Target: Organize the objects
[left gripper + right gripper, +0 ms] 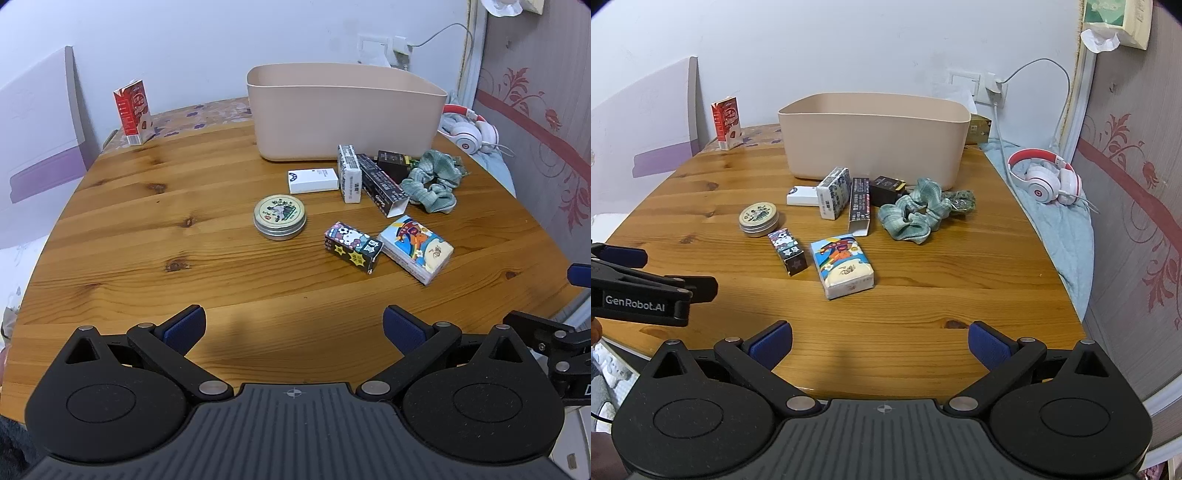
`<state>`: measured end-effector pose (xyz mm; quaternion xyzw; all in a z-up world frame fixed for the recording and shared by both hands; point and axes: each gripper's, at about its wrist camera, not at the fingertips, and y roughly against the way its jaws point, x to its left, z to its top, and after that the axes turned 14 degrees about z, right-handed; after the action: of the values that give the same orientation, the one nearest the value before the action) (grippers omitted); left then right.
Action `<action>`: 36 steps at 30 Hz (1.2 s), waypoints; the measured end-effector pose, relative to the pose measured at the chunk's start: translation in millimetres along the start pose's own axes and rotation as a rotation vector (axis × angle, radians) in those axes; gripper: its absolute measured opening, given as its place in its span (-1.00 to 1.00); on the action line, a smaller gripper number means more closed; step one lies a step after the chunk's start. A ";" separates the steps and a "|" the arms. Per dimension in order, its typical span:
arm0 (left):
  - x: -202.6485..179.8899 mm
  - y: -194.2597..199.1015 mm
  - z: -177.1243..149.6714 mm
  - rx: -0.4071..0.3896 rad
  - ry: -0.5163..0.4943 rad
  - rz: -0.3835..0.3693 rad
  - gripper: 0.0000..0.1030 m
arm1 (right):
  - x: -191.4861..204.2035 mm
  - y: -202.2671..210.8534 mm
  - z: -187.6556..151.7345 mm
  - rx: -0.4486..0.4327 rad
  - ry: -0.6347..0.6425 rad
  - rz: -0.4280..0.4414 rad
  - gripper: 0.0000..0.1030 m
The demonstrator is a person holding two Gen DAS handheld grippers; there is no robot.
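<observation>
Blue-padded left gripper [294, 325] & right gripper [880, 341] both spread wide, nothing held, hovering over the near edge of the pine table [923, 295]. Glossy tissue pack [843, 266] lies ahead, long axis pointing away; right gripper looks nearer. Beyond: cartoon box [787, 251], round metal tin [759, 218], soft green scrunchie [912, 214]. Farthest, smooth beige bin [875, 136], prob. empty.
</observation>
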<state>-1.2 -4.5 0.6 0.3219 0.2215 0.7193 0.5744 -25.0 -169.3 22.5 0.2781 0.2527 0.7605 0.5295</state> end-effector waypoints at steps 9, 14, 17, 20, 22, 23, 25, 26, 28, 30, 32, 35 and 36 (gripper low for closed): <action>-1.0 -0.7 4.9 -0.008 -0.004 -0.009 1.00 | -2.2 0.6 2.5 -0.004 -0.004 -0.006 1.00; -0.8 -1.8 7.0 -0.007 -0.006 -0.009 1.00 | -5.1 1.0 3.6 -0.011 -0.013 -0.009 1.00; -0.8 -2.7 7.5 -0.006 -0.008 -0.008 1.00 | -5.0 -0.3 3.9 -0.013 -0.016 -0.005 1.00; -1.0 -5.1 8.3 0.001 -0.007 -0.007 1.00 | -4.8 -2.1 5.0 -0.010 -0.014 -0.003 1.00; -1.0 -6.4 8.1 0.004 -0.008 -0.011 1.00 | -5.2 -2.5 5.0 -0.009 -0.013 -0.003 1.00; -1.4 -6.7 8.6 0.004 -0.010 -0.012 1.00 | -5.6 -2.5 5.2 -0.010 -0.015 -0.003 1.00; -1.9 -6.8 7.3 0.003 -0.012 -0.013 1.00 | -5.7 -2.6 6.0 -0.011 -0.016 -0.003 1.00; -2.2 -6.9 7.1 0.003 -0.014 -0.014 1.00 | -5.8 -2.7 6.3 -0.011 -0.016 -0.004 1.00; -3.3 -7.3 6.5 0.006 -0.018 -0.015 1.00 | -7.3 -2.4 6.7 -0.013 -0.019 -0.004 1.00; -3.9 -7.5 6.5 0.007 -0.021 -0.015 1.00 | -7.9 -3.1 7.0 -0.015 -0.025 -0.002 1.00; -3.7 -7.3 7.0 0.006 -0.020 -0.017 1.00 | -8.2 -3.8 7.6 -0.018 -0.031 0.002 1.00; -3.6 -6.6 7.7 0.005 -0.020 -0.021 1.00 | -7.2 -5.1 7.4 -0.017 -0.029 0.004 1.00; -3.6 -6.6 7.8 0.006 -0.020 -0.021 1.00 | -7.2 -5.6 7.5 -0.016 -0.028 0.004 1.00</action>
<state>9.4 -6.9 0.7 0.3283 0.2212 0.7094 0.5832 -14.1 -173.7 23.0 0.2852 0.2386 0.7596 0.5336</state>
